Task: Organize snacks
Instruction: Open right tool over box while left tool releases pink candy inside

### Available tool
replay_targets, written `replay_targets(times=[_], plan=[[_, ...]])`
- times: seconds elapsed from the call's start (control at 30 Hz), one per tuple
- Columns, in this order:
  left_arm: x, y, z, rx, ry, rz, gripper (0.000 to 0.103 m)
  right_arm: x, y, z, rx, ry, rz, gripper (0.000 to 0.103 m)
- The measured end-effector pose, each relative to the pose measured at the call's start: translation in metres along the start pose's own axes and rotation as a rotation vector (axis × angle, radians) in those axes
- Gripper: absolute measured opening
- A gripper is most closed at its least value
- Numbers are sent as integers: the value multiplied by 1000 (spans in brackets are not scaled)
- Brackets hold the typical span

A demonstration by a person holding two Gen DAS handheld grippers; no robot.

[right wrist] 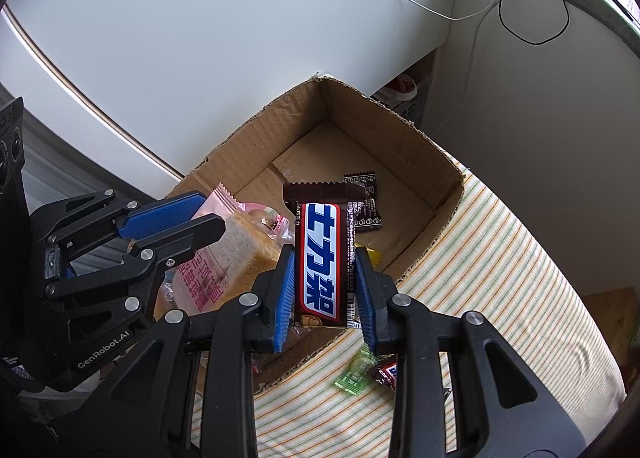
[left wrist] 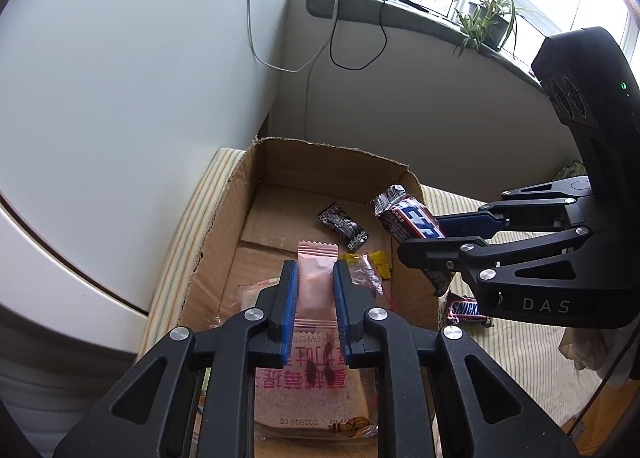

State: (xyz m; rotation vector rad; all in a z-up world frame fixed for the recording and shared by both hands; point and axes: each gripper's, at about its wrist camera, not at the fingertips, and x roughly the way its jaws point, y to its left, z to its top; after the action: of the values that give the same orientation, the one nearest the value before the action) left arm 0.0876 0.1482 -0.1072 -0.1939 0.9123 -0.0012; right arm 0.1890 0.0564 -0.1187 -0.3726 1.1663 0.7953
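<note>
My left gripper is shut on the pink top seal of a wrapped bread slice, which hangs over the near end of an open cardboard box. In the right wrist view the same bread pack sits under the left gripper. My right gripper is shut on a brown Snickers bar with blue lettering, held upright over the box. From the left wrist view, the bar and right gripper are above the box's right wall.
A small black candy and a yellow wrapped candy lie on the box floor. On the striped cloth beside the box lie a green candy and a small Snickers. White walls stand close behind; cables hang from a windowsill.
</note>
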Motion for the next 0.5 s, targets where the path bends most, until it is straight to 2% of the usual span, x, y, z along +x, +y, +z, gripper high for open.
replay_targets(times=[0.27, 0.3, 0.33, 0.37, 0.5], plan=[[-1, 8, -3, -22, 3, 6, 16, 9, 5, 7, 1, 3, 3, 31], [-1, 8, -3, -21, 3, 9, 17, 9, 4, 7, 5, 2, 5, 34], [0, 9, -1, -20, 6, 8, 21, 9, 3, 8, 7, 1, 1, 46], [0, 9, -1, -20, 7, 10, 29, 8, 2, 8, 8, -5, -3, 54], [-1, 10, 0, -30, 1, 12, 32, 0, -3, 4, 18, -23, 5, 54]])
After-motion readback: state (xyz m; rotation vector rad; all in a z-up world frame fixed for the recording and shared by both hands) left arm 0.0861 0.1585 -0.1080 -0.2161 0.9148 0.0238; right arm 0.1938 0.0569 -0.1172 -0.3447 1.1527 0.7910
